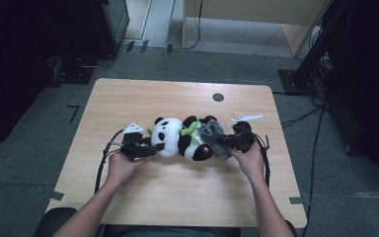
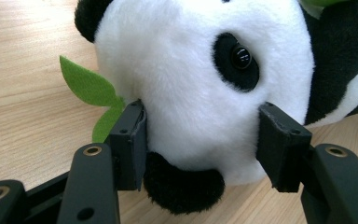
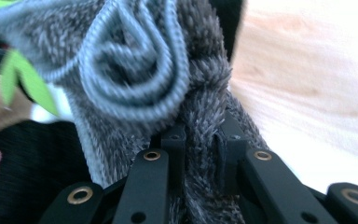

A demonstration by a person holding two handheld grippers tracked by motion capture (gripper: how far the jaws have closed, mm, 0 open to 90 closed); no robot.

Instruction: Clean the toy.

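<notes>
A stuffed panda [image 1: 177, 137] lies on its side near the middle of the wooden table [image 1: 177, 197], slightly closer to the far edge than to the near one, with its head toward the left edge. The left gripper [image 2: 200, 140] pinches the panda's white head between its two black jaws, pads pressing into the fur on both sides, beside a green felt leaf [image 2: 91, 91] that lies on the wood. The right gripper [image 3: 200, 140] is pressed together on a fold of grey fuzzy cloth [image 3: 200, 93] with a ribbed cuff, at the panda's legs. No container stands on the table. Bare wood stretches broadly toward the near edge and both near corners; a dark round hole [image 1: 218, 97] sits near the far edge.
</notes>
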